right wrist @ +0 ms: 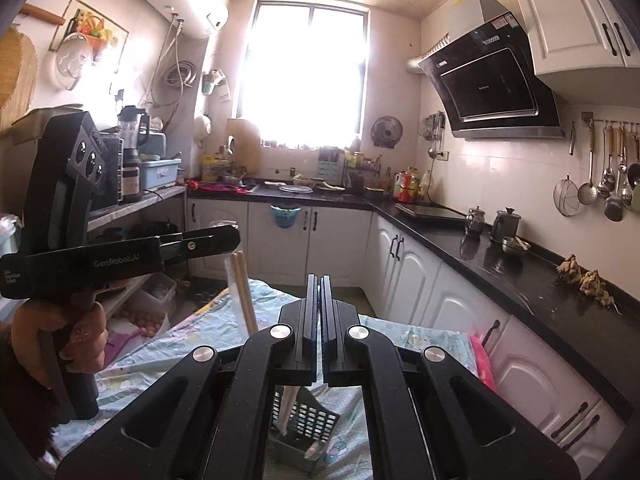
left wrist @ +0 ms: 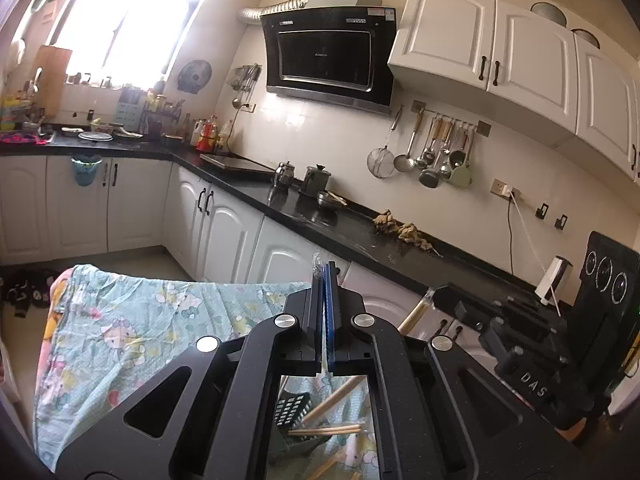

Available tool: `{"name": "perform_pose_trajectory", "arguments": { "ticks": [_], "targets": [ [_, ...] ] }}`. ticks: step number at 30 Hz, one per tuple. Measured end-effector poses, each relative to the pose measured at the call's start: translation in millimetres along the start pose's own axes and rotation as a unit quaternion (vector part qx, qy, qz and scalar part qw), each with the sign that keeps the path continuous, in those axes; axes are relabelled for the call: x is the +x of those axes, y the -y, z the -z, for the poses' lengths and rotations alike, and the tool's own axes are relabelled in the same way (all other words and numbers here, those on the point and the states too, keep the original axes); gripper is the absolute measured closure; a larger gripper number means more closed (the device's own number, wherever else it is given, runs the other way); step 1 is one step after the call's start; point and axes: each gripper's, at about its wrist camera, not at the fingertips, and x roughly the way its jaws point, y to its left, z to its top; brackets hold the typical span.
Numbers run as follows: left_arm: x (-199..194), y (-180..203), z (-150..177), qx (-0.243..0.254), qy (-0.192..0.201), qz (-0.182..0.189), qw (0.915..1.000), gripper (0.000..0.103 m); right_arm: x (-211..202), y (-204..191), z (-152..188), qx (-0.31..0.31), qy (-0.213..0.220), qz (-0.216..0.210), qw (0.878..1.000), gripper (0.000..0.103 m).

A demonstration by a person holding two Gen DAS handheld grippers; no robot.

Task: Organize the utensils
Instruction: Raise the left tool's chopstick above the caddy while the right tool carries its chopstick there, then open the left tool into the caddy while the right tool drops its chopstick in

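My left gripper (left wrist: 323, 276) is shut on a clear plastic sleeve (left wrist: 318, 266) of wooden chopsticks. In the right wrist view the left gripper (right wrist: 236, 236) holds the chopsticks (right wrist: 245, 292) by their top, hanging down into a black perforated utensil basket (right wrist: 306, 426). The basket (left wrist: 292, 410) and more chopsticks (left wrist: 326, 429) show below the left gripper's body. My right gripper (right wrist: 320, 280) is shut and empty, raised above the basket. Both are over a table with a light blue cartoon cloth (left wrist: 132, 328).
A black countertop (left wrist: 320, 216) runs along the right with kettles (left wrist: 316, 180) and a bowl. Ladles and a strainer (left wrist: 432, 156) hang on the wall. White cabinets (right wrist: 404, 276) stand close behind the table. A shelf with appliances (right wrist: 132, 168) is at the left.
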Motion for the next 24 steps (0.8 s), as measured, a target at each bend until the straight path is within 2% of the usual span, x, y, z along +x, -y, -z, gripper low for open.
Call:
{"name": "perform_pose_trajectory", "arguments": {
  "ticks": [9, 24],
  "targets": [
    [21.2, -6.0, 20.8, 0.007, -0.015, -0.007, 0.9998, 0.103, 22.4, 10.1, 12.2, 0.013, -0.016, 0.01, 1.0, 0.102],
    [47.3, -21.6, 50.1, -0.004, -0.06, -0.021, 0.998, 0.103, 64.3, 7.8, 47.0, 0.026, -0.074, 0.005, 0.997, 0.101]
  ]
}}
